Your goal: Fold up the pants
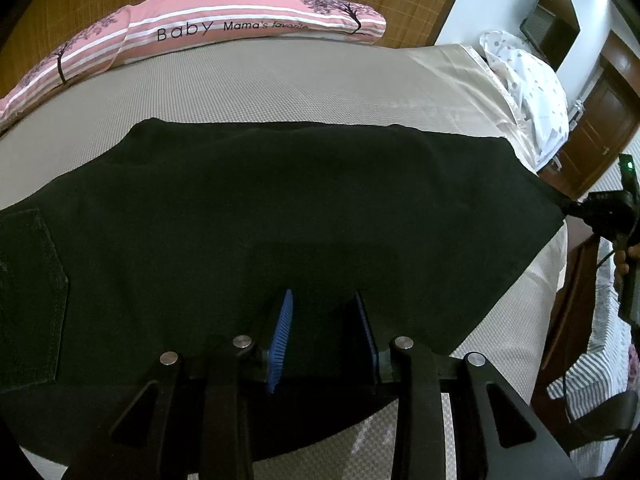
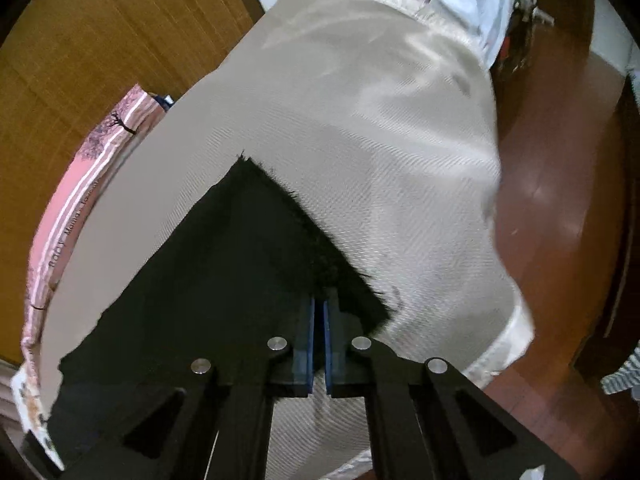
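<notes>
Looks like mid-fold: black pants (image 1: 280, 208) lie spread across the bed (image 1: 280, 88), right tongs (image 2: 319, 320) clamped on the frayed hem corner, left tongs (image 1: 324, 320) apart over the near edge, needing to close before lifting across.

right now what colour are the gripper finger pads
Blue, ribbed pads, clearest in the left wrist view.

Black pants (image 1: 280, 216) spread across the middle of the frame on a beige bed (image 1: 260, 84). Left gripper (image 1: 324, 344), bottom centre, gapes over them. Pink pillow (image 1: 192, 28) upper left.
</notes>
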`<state>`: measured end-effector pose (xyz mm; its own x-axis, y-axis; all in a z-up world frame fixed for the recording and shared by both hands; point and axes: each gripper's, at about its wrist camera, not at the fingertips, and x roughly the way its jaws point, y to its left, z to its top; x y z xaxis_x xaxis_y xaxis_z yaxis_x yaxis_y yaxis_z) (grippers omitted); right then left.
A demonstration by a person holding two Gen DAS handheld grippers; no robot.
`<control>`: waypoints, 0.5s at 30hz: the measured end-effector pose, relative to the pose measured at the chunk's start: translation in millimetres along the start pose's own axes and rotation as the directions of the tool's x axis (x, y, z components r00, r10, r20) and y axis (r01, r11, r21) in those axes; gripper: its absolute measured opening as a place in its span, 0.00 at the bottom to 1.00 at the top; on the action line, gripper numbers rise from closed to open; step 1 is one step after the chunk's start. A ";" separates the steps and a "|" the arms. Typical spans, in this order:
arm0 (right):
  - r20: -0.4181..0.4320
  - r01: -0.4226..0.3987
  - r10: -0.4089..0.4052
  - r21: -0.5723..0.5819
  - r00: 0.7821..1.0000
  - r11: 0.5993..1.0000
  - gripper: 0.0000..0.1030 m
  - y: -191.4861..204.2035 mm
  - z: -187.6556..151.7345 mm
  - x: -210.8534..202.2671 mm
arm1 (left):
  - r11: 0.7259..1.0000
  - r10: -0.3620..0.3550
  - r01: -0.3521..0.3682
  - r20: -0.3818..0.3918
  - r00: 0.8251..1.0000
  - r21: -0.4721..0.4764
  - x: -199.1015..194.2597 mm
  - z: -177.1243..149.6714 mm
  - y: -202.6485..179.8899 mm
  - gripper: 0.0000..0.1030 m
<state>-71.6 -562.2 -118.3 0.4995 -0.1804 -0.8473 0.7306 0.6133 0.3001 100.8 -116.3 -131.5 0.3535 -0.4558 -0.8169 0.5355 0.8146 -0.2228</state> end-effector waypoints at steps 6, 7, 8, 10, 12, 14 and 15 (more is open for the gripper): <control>-0.029 0.071 -0.071 -0.002 0.997 0.997 0.03 -12.0 -16.8 17.4 | 1.000 -0.011 0.011 -0.002 1.000 0.010 -1.6 -3.4 2.4 0.32; -0.020 0.072 -0.072 -0.002 0.997 0.997 0.03 -13.0 -17.3 18.0 | 1.000 -0.010 0.010 -0.003 1.000 0.013 -1.9 -3.9 2.2 0.32; -0.017 0.077 -0.077 -0.007 0.997 0.997 0.04 -12.3 -16.2 17.6 | 1.000 -0.009 0.009 -0.001 1.000 0.016 -2.2 -4.8 2.0 0.32; -0.029 0.068 -0.068 0.008 0.997 0.998 0.10 -13.7 -14.9 18.6 | 1.000 -0.011 0.011 0.003 1.000 0.018 -2.6 -6.0 1.9 0.32; -0.055 0.052 -0.051 0.016 0.997 0.999 0.40 -13.8 -12.7 16.4 | 1.000 -0.018 0.018 0.002 1.000 0.014 -3.0 -5.4 3.0 0.32; -0.032 0.054 -0.053 0.022 0.998 0.998 0.47 -12.6 -13.3 7.6 | 1.000 -0.028 0.028 0.006 1.000 -0.004 -6.0 -3.4 7.5 0.33; -0.007 0.060 -0.060 0.014 0.998 0.998 0.47 -9.2 -13.9 1.5 | 0.999 -0.023 0.024 0.017 1.000 -0.022 -9.6 -2.0 11.8 0.33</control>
<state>-84.1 -557.4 -128.4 0.4511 -0.2112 -0.8671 0.7658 0.5905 0.2546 102.1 -101.6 -127.4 0.3535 -0.4807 -0.8025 0.5268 0.8112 -0.2538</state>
